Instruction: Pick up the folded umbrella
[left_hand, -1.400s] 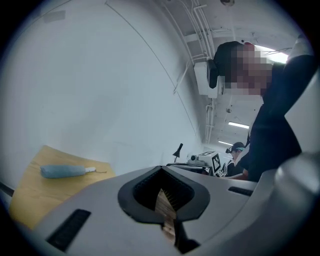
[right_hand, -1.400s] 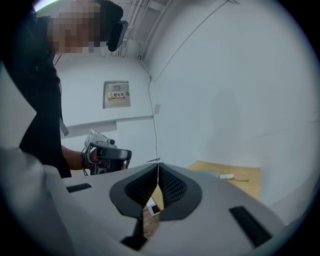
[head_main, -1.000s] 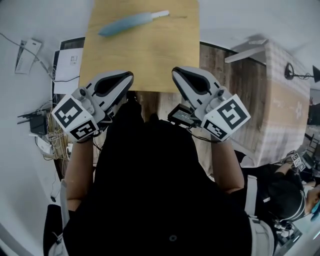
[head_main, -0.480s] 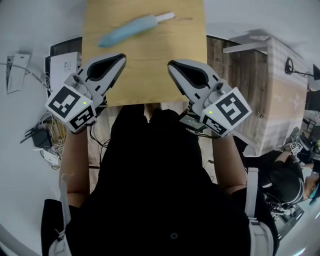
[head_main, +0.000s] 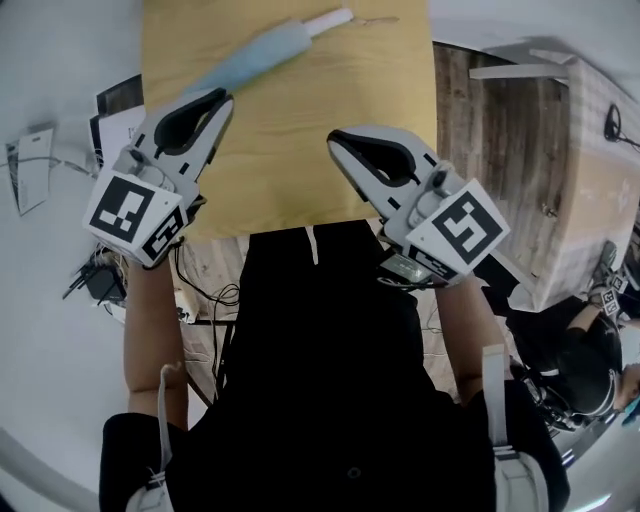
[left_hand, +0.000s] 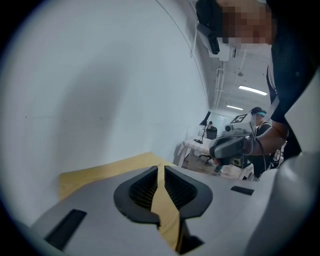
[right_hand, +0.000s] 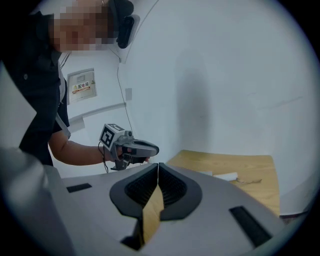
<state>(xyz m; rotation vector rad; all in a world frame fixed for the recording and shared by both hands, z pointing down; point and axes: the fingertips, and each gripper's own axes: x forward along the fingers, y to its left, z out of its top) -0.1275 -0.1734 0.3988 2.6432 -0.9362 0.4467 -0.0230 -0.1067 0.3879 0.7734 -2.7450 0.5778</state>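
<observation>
**Both grippers over the table, umbrella lying at the far edge**

The person's dark top (head_main: 330, 380) fills the near half of the head view, with both forearms reaching forward from it. Beyond it stands a light wooden table (head_main: 300, 150), and to its right a brown wooden cabinet (head_main: 500, 140) on pale floor.

The left gripper (head_main: 222, 97) is held over the table's left edge, its marker cube nearest the person. In its own view the left gripper (left_hand: 161, 167) has its jaws just opening: a narrow slit shows between the ribbed pads, with only the tabletop seen through it and nothing between them. The right gripper (head_main: 335, 140) is held over the middle of the table, further to the near side than the left one. In its own view the right gripper (right_hand: 158, 165) has its jaws closed, tips meeting, and they hold nothing.

The folded umbrella (head_main: 250, 58) is light blue and lies flat on the far part of the table, slanting from near left to far right. Its left end is close to the left gripper's tip in the head view; neither gripper holds it. Its white handle (head_main: 328, 20) points to the far right.

A tangle of cables (head_main: 100, 280) lies on the floor to the left.
</observation>
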